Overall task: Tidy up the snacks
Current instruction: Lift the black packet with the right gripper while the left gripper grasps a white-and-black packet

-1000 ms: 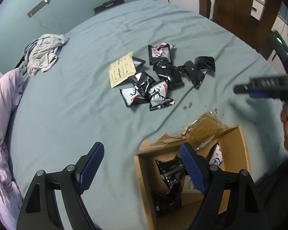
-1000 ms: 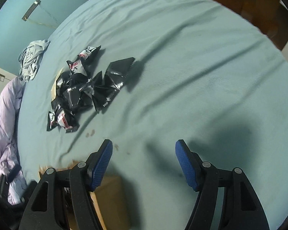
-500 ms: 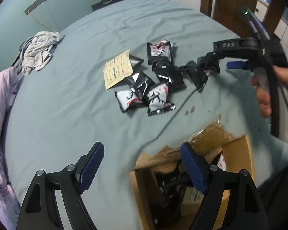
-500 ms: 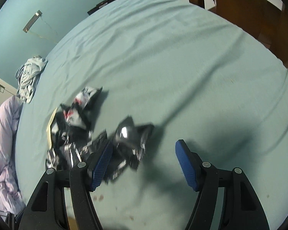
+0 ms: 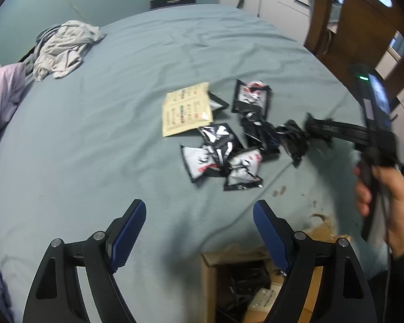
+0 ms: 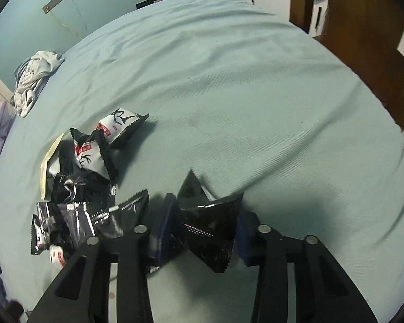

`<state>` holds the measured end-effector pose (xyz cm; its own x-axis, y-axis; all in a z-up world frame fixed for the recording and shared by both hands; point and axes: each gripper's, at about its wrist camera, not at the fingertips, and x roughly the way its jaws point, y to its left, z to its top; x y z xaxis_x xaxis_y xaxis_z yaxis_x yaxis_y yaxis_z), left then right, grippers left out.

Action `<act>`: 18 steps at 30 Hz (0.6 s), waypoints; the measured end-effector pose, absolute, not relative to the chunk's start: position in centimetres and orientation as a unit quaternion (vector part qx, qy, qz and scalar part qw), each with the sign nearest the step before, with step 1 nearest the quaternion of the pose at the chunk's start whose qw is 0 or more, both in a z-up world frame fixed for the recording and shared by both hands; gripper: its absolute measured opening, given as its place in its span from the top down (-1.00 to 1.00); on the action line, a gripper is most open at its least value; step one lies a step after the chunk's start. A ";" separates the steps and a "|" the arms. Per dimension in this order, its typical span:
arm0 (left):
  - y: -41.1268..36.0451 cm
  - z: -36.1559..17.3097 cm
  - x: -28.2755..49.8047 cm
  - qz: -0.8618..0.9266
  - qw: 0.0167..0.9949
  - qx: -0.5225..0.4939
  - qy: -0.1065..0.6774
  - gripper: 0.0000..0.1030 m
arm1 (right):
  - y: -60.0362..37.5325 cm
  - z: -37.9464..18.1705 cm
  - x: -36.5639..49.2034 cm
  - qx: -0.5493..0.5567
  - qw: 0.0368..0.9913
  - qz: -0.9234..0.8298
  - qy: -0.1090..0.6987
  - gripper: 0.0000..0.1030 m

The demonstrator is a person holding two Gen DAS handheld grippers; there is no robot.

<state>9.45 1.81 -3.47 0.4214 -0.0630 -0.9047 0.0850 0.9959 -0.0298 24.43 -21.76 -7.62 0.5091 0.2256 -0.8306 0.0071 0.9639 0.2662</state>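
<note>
So in the last half second the right gripper (image 6: 204, 228) went from hanging wide open above the pile to sitting down on the bedsheet with its blue pads (image 6: 166, 226) pulled in against a black snack packet (image 6: 207, 223). The packet is pinched between both pads and its corners stick up and out past them. It's a bit motion-blurred, but it looks like a real grip and not just a touch. From the left wrist view you can see that same gripper reaching in from the right, tip at the right edge of the pile, with the person's hand (image 5: 385, 196) on the handle.

The left gripper (image 5: 199, 234) has its fingers spread wide with nothing between them, just hovering over bare sheet on the near side of the pile.

The rest of the snack packets (image 5: 229, 145) are in a loose overlapping heap mid-bed, black and white ones mixed, with a flat yellow sachet (image 5: 187, 109) at the heap's far-left corner. The cardboard box (image 5: 258, 282) is right under the left gripper's right finger, flaps open, with some dark packets already inside.

As for room, there's lots of open blue sheet (image 6: 256, 80) to the right and beyond the pile. There's a crumpled grey cloth (image 5: 64, 45) off at the far-left edge, and a wooden chair (image 6: 363, 27) along the right side.
</note>
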 end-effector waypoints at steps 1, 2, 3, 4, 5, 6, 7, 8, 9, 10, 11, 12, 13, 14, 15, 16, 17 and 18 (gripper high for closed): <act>2.0 -3.6 9.6 -0.041 0.843 0.011 0.536 -0.61 | -22.3 -6.8 24.1 0.132 0.863 0.062 0.484 0.30; 2.2 -3.9 9.9 -0.042 0.842 0.013 0.537 -0.61 | -22.8 -5.9 23.4 0.142 0.866 0.063 0.476 0.30; 2.3 -4.4 10.3 -0.049 0.838 0.017 0.543 -0.61 | -23.2 -4.8 22.5 0.154 0.869 0.066 0.465 0.30; 2.4 -5.0 10.6 -0.051 0.833 0.022 0.550 -0.61 | -23.6 -4.0 21.7 0.160 0.872 0.069 0.457 0.30; 2.6 -5.6 11.0 -0.048 0.828 0.024 0.558 -0.61 | -23.9 -2.8 20.5 0.167 0.877 0.077 0.444 0.30; 2.8 -6.2 11.5 -0.047 0.824 0.020 0.564 -0.61 | -24.1 -1.8 19.2 0.171 0.881 0.086 0.432 0.30; 3.0 -6.6 11.9 -0.047 0.820 0.014 0.570 -0.61 | -24.3 -1.0 17.9 0.172 0.884 0.093 0.424 0.30; 3.2 -7.1 12.3 -0.048 0.816 0.006 0.577 -0.61 | -24.4 -0.5 16.8 0.171 0.886 0.101 0.418 0.30; 3.4 -7.3 12.7 -0.051 0.814 -0.002 0.579 -0.61 | -24.5 0.0 15.7 0.172 0.888 0.109 0.412 0.30; 3.5 -7.3 12.9 -0.052 0.815 -0.007 0.577 -0.60 | -24.6 0.3 14.4 0.166 0.886 0.118 0.416 0.30; 3.5 -7.2 13.3 -0.054 0.818 -0.011 0.573 -0.60 | -24.8 0.7 12.5 0.166 0.889 0.123 0.409 0.30; 3.4 -7.2 13.5 -0.057 0.820 -0.013 0.570 -0.60 | -25.1 0.7 11.1 0.163 0.891 0.124 0.405 0.30; 3.4 -7.2 14.1 -0.062 0.821 -0.016 0.567 -0.60 | -25.4 0.6 9.9 0.161 0.892 0.125 0.403 0.30; 3.3 -7.3 14.5 -0.063 0.822 -0.018 0.566 -0.60 | -25.6 0.3 8.5 0.158 0.893 0.125 0.403 0.30; 3.3 -7.6 14.9 -0.063 0.821 -0.019 0.567 -0.60 | -25.6 -0.1 7.0 0.155 0.891 0.122 0.408 0.30; 3.2 -8.1 15.6 -0.065 0.817 -0.023 0.572 -0.57 | -25.9 -0.3 6.3 0.152 0.890 0.120 0.412 0.30; 3.1 -8.5 16.1 -0.068 0.814 -0.026 0.576 -0.50 | -26.0 -0.7 5.1 0.151 0.888 0.116 0.419 0.30; 3.0 -8.8 16.6 -0.074 0.810 -0.030 0.581 -0.30 | -26.1 -0.8 4.4 0.152 0.887 0.116 0.421 0.30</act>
<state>16.56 3.00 -8.84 0.3135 -0.1560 -0.9367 0.0853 0.9871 -0.1358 4.39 -26.09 -0.80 0.6187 0.3336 -0.7113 -0.0773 0.9269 0.3674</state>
